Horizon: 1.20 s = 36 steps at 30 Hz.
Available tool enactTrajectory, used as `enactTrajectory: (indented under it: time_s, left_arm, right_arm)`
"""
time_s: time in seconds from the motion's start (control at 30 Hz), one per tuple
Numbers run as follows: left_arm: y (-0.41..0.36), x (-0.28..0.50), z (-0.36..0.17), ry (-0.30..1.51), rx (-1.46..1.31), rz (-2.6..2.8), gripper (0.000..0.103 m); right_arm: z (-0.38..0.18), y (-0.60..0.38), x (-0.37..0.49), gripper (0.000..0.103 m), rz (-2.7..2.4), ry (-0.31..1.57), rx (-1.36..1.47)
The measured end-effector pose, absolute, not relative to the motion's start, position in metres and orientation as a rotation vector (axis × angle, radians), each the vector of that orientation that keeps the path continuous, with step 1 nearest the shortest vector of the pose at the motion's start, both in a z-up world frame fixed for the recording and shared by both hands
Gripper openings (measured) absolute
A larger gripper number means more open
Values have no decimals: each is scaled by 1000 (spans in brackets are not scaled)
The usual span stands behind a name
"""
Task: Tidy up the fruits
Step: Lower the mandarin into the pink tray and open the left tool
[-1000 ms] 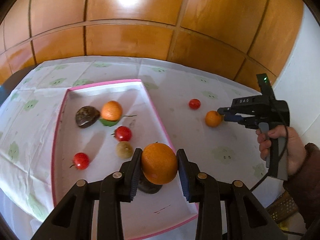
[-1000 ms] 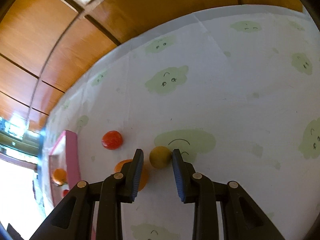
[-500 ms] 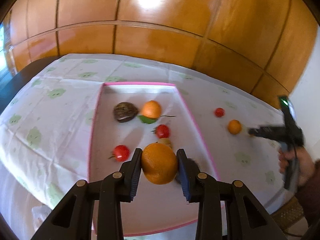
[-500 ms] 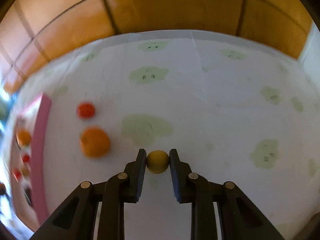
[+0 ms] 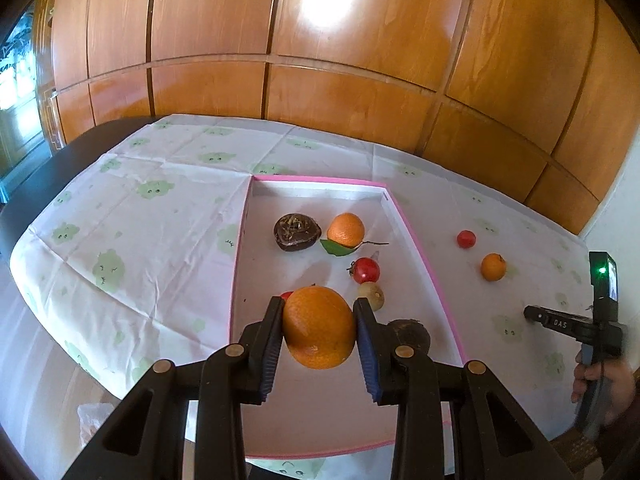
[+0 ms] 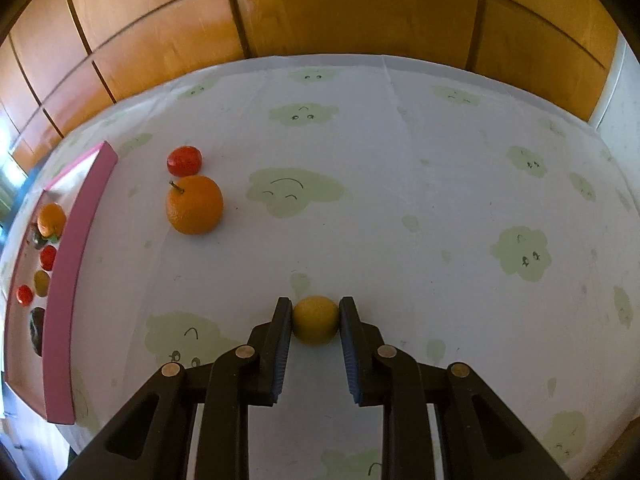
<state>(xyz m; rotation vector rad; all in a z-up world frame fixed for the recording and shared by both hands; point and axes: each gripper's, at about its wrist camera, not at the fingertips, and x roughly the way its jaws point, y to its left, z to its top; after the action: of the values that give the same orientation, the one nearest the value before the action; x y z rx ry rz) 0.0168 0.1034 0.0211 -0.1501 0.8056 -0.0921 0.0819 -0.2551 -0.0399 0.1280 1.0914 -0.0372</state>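
Right now the left gripper [image 5: 319,330] is clamping a big orange [image 5: 319,327] above the pink-rimmed tray [image 5: 412,236], its long axis tilting slightly. The right gripper [image 6: 315,322] is pinching a small round yellow fruit [image 6: 315,321] over the tablecloth [image 6: 400,200]. In the tray are lying one leafy orange [image 5: 346,229], two dark fruits, two red ones and one greenish one. Outside it are sitting one stemmed orange [image 6: 195,205] and one red fruit [image 6: 184,161]. "DAS" is showing on the right gripper's side.

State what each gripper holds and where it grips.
Left gripper clamps the large orange by its two sides; right gripper pinches the small yellow fruit likewise.
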Motion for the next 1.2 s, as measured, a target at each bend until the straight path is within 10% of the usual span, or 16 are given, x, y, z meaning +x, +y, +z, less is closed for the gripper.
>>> enactTrajectory:
  time_s: [1.2]
  left_arm:
    - [116, 84, -1, 892, -276, -96, 35]
  right_arm:
    - [-40, -249, 64, 24, -54, 996, 89]
